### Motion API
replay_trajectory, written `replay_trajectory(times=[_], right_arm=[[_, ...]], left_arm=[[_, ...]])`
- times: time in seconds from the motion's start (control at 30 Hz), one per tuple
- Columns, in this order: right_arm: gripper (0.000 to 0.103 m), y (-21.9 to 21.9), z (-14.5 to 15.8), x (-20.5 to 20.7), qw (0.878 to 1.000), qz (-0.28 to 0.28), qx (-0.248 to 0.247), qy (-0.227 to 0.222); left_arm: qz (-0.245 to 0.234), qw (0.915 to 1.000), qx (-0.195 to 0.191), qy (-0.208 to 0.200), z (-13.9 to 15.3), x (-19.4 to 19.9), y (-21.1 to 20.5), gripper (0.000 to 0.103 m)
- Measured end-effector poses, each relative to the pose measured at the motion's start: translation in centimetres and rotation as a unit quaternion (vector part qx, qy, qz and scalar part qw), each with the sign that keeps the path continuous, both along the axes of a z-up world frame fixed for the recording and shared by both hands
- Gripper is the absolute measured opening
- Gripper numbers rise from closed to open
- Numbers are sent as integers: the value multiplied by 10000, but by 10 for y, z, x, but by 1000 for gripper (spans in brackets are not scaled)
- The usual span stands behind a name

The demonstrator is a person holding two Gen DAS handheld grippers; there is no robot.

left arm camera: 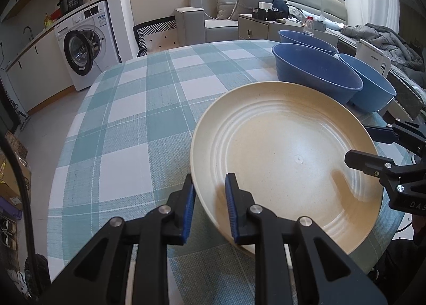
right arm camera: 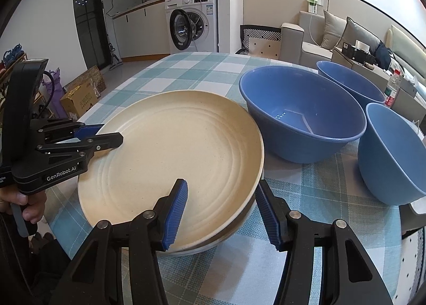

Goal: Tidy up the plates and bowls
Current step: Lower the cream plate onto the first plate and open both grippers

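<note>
A cream plate (left arm camera: pixel 279 161) (right arm camera: pixel 175 145) lies on the checked tablecloth, on top of a second plate whose rim (right arm camera: pixel 226 238) shows beneath it. My left gripper (left arm camera: pixel 210 203) (right arm camera: pixel 106 134) is shut on the top plate's rim, one pad inside the rim and one outside. My right gripper (right arm camera: pixel 222 209) (left arm camera: pixel 364 145) stands open astride the opposite rim, and its pads do not press on it. Three blue bowls stand behind the plates: a large one (right arm camera: pixel 300 118) (left arm camera: pixel 314 73), one farther back (right arm camera: pixel 346 78) (left arm camera: pixel 306 38) and one at the right (right arm camera: pixel 391 150) (left arm camera: pixel 370 84).
The round table (left arm camera: pixel 127 123) has bare cloth to the left of the plates and drops off at its near and left edges. The large bowl nearly touches the plate's far rim. A person's hand (right arm camera: pixel 24 203) holds the left gripper. Sofa, washing machine and boxes stand beyond.
</note>
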State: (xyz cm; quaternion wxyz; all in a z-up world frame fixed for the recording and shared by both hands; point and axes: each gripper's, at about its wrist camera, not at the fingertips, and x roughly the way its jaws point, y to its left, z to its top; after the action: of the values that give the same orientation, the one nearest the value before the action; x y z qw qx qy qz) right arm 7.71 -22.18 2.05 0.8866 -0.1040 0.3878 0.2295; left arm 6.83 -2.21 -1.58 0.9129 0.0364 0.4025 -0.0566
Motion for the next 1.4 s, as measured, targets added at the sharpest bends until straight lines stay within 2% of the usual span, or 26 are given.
replay_trajectory(times=[0.57, 1.03, 1.4], right_arm=[[55, 4, -11, 2, 9997, -75, -221, -48], [55, 10, -20, 3, 9989, -100, -448, -85], [55, 8, -23, 5, 9990, -127, -414, -55]], left_arm=[[43, 10000, 89, -10, -8, 3, -7, 20], [89, 9991, 382, -155, -14, 4, -14, 20], [19, 9984, 531, -189, -17, 4, -17, 23]])
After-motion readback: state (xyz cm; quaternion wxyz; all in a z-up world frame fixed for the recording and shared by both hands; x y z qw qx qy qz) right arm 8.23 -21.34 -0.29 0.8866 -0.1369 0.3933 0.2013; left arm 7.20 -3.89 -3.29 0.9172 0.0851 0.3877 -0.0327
